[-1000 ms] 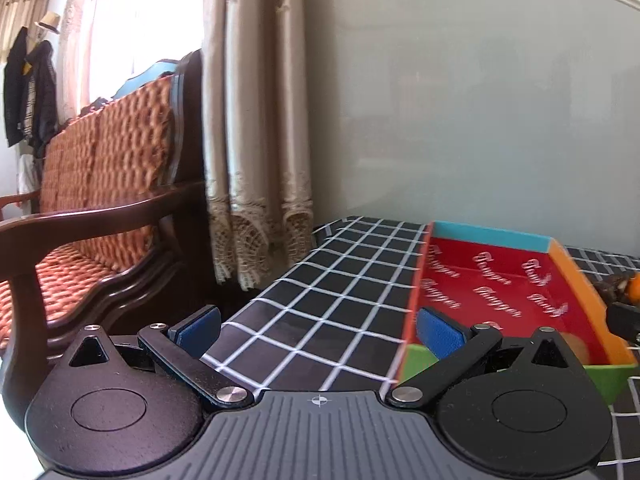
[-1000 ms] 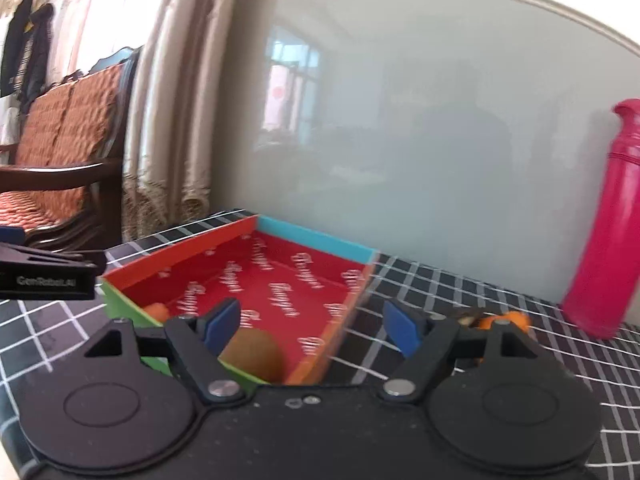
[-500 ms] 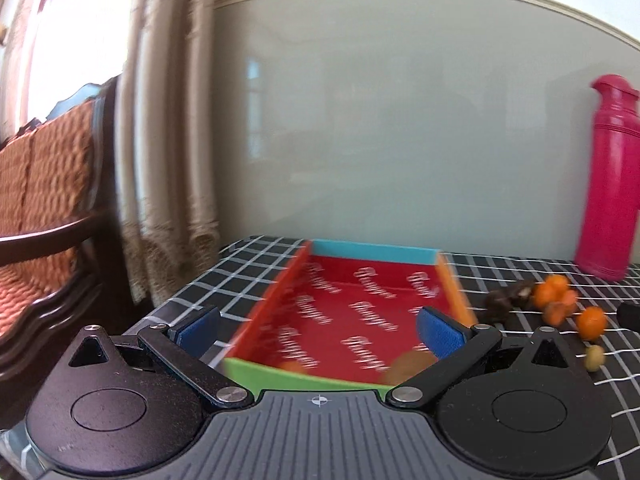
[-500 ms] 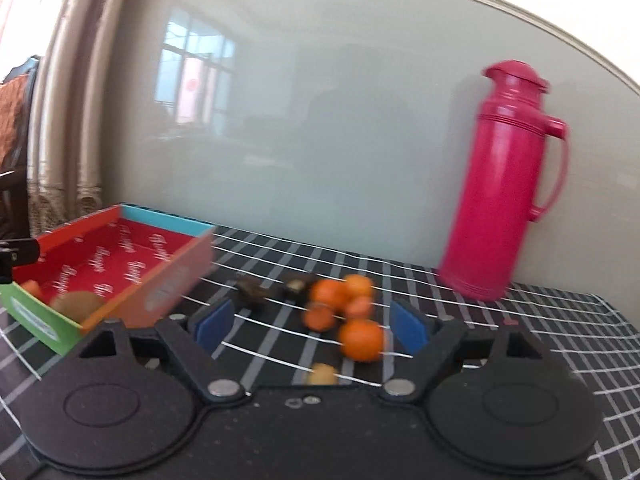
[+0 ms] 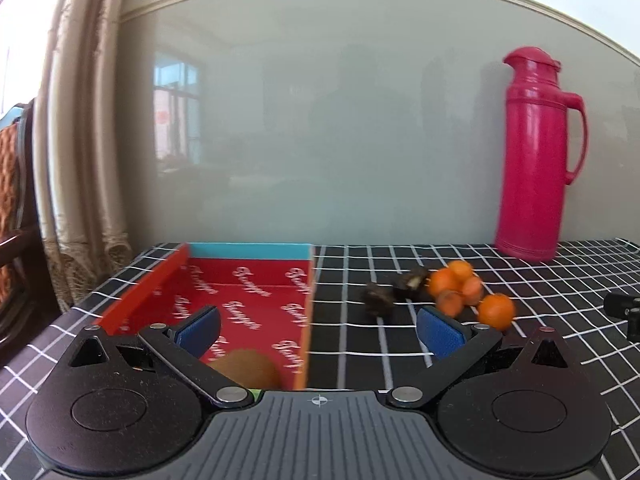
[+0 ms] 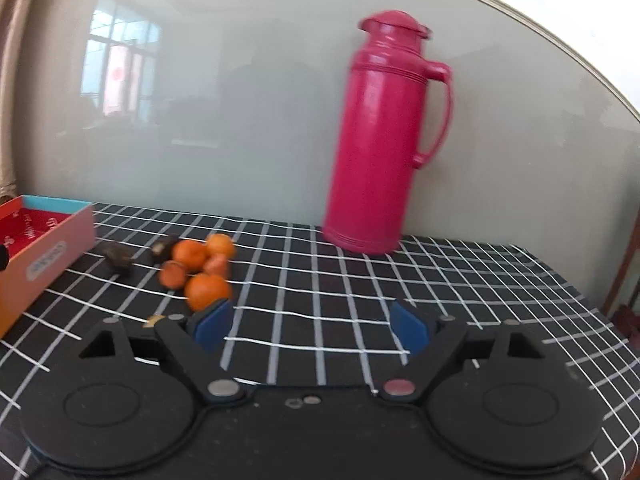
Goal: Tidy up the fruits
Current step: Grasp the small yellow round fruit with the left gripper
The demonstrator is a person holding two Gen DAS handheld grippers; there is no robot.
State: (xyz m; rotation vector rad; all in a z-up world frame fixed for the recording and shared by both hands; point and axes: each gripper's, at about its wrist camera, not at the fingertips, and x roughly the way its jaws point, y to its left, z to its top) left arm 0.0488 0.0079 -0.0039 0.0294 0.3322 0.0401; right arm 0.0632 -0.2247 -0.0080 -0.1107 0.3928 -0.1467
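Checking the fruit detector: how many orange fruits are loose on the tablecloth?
5, clustered between the box and the pink thermos: nearest, front-left, middle, back, right. Blurry; another may hide behind them.

Glossy grey wall [image 5: 320, 140] — beige curtain [image 5: 80, 160] left.

**Pink flask, checked cloth and a curtained corner**

A tall pink thermos flask [image 6: 386, 136] with a side handle stands upright at the back of the counter [image 6: 460, 280], close to the pale glossy wall panel [image 5: 320, 120]. A black cloth with white grid lines covers the counter. At the left edge hangs a beige curtain [image 5: 80, 140], and beside it shows part of a dark wooden chair [image 5: 16, 200] with orange patterned upholstery.
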